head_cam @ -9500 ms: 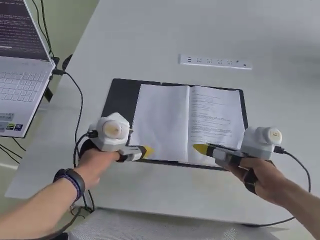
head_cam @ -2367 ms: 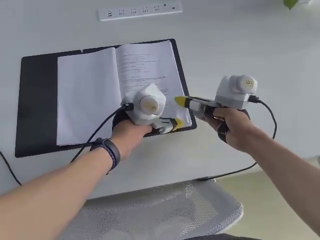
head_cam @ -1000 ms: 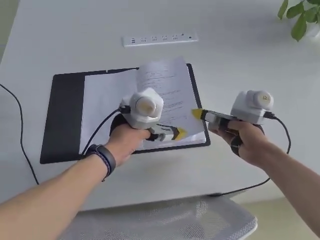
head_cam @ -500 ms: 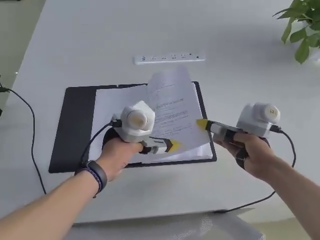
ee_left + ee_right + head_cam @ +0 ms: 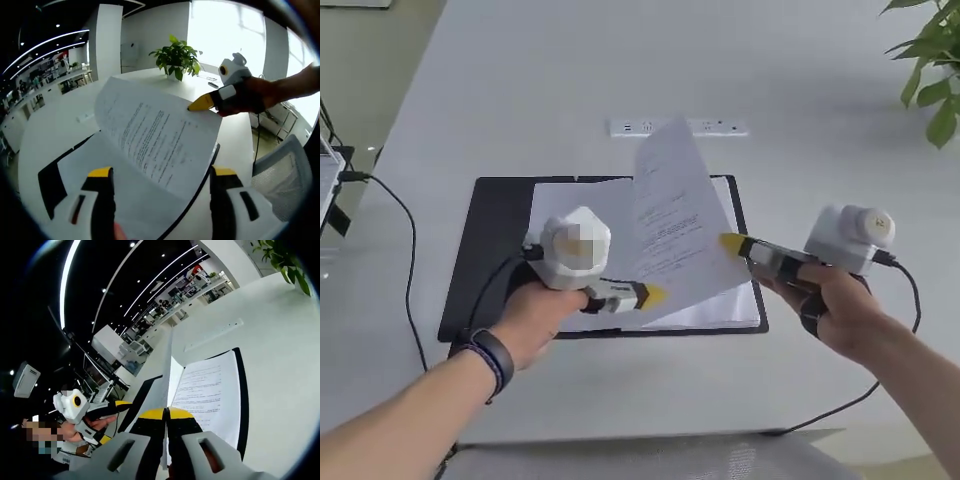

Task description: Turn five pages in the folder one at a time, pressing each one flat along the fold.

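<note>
A black folder (image 5: 490, 262) lies open on the white table, with white pages inside. My right gripper (image 5: 730, 241) is shut on the outer edge of a printed page (image 5: 675, 225) and holds it raised, standing nearly upright over the fold. In the right gripper view the pinched sheet (image 5: 166, 375) runs edge-on between the jaws of the right gripper (image 5: 165, 413), and another printed page (image 5: 207, 390) lies flat beneath. My left gripper (image 5: 650, 295) is open at the folder's near edge, under the raised sheet. The left gripper (image 5: 161, 172) holds nothing, with the page (image 5: 150, 140) arching ahead of it.
A white power strip (image 5: 677, 128) lies beyond the folder. A potted plant (image 5: 932, 70) stands at the far right. A black cable (image 5: 408, 250) trails left of the folder, and the table's near edge runs just below my hands.
The right gripper has lifted the page higher and swung it leftward, from a shallow curl to nearly upright. The left gripper has stayed at the folder's near edge.
</note>
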`<state>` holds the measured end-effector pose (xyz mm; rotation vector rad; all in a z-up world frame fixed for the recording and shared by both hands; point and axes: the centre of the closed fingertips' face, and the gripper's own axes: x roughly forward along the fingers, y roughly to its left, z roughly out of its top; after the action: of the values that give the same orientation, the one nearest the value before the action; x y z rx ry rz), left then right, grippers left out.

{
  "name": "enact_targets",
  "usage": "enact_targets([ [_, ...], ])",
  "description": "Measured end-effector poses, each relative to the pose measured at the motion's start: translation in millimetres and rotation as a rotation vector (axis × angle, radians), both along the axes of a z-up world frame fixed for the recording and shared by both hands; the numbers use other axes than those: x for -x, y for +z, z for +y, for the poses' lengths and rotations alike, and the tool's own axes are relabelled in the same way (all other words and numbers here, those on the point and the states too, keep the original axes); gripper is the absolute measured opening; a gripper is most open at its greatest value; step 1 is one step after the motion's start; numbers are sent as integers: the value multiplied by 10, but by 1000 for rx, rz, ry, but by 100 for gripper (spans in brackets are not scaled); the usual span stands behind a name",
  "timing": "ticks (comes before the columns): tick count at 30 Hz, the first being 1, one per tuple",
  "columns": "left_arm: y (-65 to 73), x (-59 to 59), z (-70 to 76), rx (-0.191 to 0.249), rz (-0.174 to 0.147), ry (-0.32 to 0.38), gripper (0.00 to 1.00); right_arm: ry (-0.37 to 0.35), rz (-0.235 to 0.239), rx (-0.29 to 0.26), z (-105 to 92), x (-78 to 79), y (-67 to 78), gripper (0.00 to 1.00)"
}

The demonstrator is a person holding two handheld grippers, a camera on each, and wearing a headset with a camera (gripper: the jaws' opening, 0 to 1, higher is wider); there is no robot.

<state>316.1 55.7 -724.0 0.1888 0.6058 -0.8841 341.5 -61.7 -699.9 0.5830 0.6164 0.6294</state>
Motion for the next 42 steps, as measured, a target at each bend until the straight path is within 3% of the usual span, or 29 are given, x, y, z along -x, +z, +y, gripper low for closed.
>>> enact_targets([
  [14,66,51,512,4,-14,72,80,88,-57,-23,500,-76,258,0],
  [28,56,128,1008,5,-7,164,81,187,-49,-33,1080,-75,223,0],
  [42,46,167,1344,13,-1,235,80,264,0,-28,1558,-39,3,0],
])
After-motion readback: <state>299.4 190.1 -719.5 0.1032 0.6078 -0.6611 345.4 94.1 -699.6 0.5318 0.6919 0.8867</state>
